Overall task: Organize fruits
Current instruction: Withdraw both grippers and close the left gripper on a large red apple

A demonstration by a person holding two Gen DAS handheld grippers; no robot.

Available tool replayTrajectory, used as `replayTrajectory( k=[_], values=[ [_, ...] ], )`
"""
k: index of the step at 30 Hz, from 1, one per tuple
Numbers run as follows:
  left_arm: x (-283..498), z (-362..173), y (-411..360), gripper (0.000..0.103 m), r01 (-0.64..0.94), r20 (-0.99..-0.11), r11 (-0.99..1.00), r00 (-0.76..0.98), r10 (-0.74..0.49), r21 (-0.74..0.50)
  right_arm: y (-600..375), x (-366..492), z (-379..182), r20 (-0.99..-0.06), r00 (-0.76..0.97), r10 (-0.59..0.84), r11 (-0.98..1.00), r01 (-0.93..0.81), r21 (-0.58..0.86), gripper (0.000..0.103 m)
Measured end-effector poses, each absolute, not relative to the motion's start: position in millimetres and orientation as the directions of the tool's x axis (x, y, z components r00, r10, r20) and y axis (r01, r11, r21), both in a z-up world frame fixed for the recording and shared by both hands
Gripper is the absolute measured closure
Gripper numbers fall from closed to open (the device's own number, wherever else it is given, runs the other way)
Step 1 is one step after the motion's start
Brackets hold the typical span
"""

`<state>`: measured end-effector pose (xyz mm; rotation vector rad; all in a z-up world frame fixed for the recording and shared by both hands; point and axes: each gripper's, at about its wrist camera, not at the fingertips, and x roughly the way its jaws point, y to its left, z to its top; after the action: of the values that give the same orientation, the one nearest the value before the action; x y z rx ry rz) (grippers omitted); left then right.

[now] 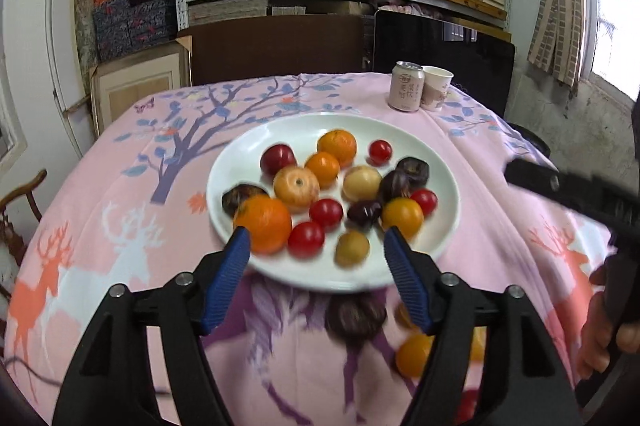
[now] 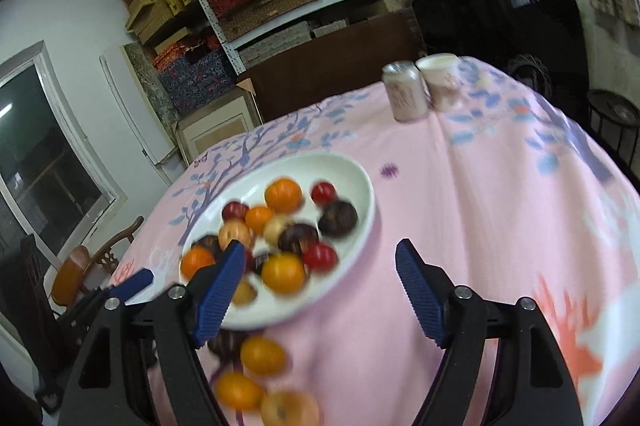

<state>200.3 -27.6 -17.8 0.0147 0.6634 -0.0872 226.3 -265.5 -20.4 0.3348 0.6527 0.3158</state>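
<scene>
A white plate [image 1: 240,161] on the pink tablecloth holds several fruits: oranges [image 1: 337,145], red tomatoes [image 1: 306,238], dark purple fruits [image 1: 412,169] and pale yellow ones [image 1: 362,182]. My left gripper [image 1: 317,246] is open and empty above the plate's near rim. Loose fruits lie on the cloth in front of the plate: a dark one [image 1: 354,316] and an orange one [image 1: 414,354]. In the right wrist view the plate [image 2: 356,185] is to the left; my right gripper [image 2: 320,262] is open and empty over its right edge. Loose oranges [image 2: 262,354] lie below the plate.
A drink can [image 1: 406,85] and a paper cup [image 1: 436,87] stand at the table's far right. Behind the table are a brown board, a dark screen and shelves full of boxes. A wooden chair [image 2: 100,258] stands at the left.
</scene>
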Motion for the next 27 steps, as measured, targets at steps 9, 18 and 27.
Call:
replayTrajectory(
  k=[9,18,27],
  values=[
    [170.5,-32.2,-38.1,0.032,0.122,-0.637,0.992,0.764,-0.101,-0.01,-293.5,166.2,-38.1,-0.497,0.766,0.407,0.869,-0.158,0.469,0.018],
    [177.6,-43.7,-43.7,0.032,0.159,-0.683,0.987,0.718,-0.133,-0.024,-275.4,119.7,-50.2,-0.566,0.677,0.47,0.876,-0.279,0.393,0.018],
    [126.6,-49.8,-57.4,0.032,0.348,-0.687,0.935,0.661,-0.301,-0.075,-257.7,103.3,-52.5,-0.617,0.639,0.459,0.888,-0.352,0.296,0.022]
  ],
)
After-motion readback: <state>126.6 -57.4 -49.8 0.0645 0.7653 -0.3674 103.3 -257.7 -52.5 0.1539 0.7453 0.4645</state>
